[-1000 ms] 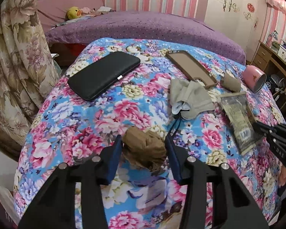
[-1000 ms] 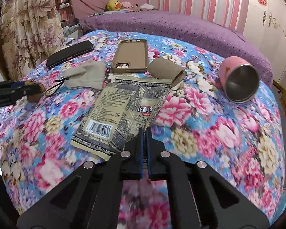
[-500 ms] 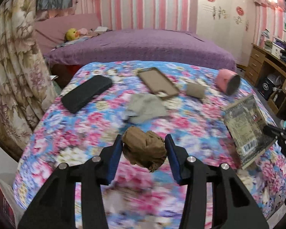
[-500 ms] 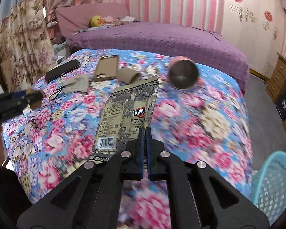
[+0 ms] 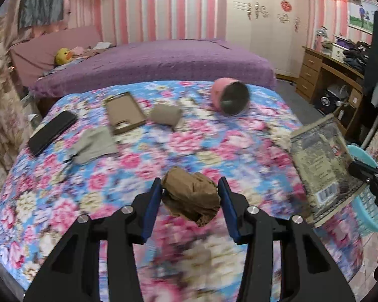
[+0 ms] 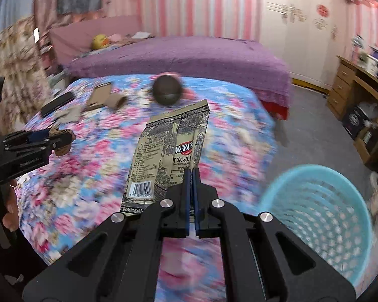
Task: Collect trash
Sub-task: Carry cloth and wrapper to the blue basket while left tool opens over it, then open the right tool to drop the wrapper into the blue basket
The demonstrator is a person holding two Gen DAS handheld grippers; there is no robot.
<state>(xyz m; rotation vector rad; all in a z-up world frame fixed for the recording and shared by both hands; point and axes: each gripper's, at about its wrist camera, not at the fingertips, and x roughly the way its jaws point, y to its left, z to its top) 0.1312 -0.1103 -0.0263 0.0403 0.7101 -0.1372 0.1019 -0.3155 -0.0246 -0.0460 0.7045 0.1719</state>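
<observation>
My left gripper [image 5: 190, 188] is shut on a crumpled brown paper ball [image 5: 191, 198] and holds it above the floral bedspread [image 5: 163, 151]. It also shows at the left of the right wrist view [image 6: 63, 138]. My right gripper [image 6: 191, 173] is shut on the edge of a flat printed snack wrapper [image 6: 168, 156], lifted off the bed; the wrapper also shows in the left wrist view [image 5: 320, 171]. A light blue mesh basket [image 6: 320, 209] stands on the floor at the lower right, beside the bed.
On the bedspread lie a black phone [image 5: 53, 132], a brown phone case [image 5: 124, 115], a grey cloth [image 5: 93, 144], a tan cardboard tube [image 5: 166, 115] and a tipped pink cup [image 5: 230, 97]. A purple bed [image 5: 151, 63] is behind; a wooden desk [image 5: 335, 80] at right.
Both grippers have lifted their trash off the bed and swung right. The blue basket has come into the right wrist view.
</observation>
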